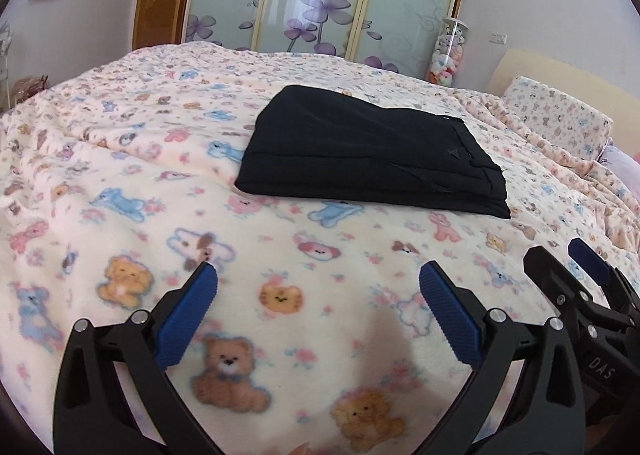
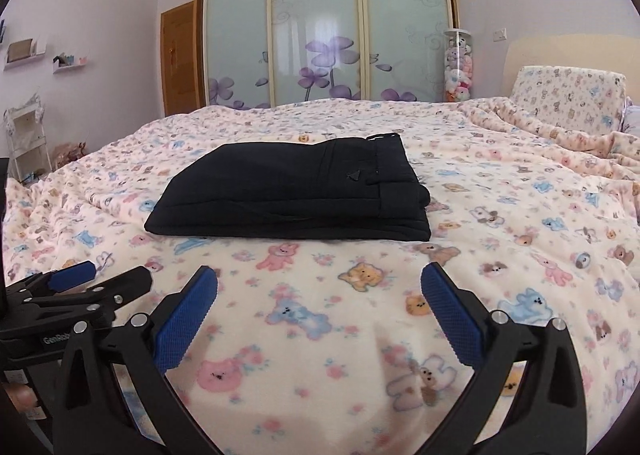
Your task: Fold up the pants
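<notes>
Left wrist view is showing the pants (image 1: 372, 159) lying folded at frame centre on the blanket (image 1: 280, 255). Both the left gripper (image 1: 318, 291) and right gripper (image 2: 319, 291) are hovering spread, empty. Soft, light cloth, probably; grip the stacked near edge.

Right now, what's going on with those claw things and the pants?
Left gripper open, empty. Right gripper open, empty. Black pants folded flat on blanket. Nothing in the way.
</notes>
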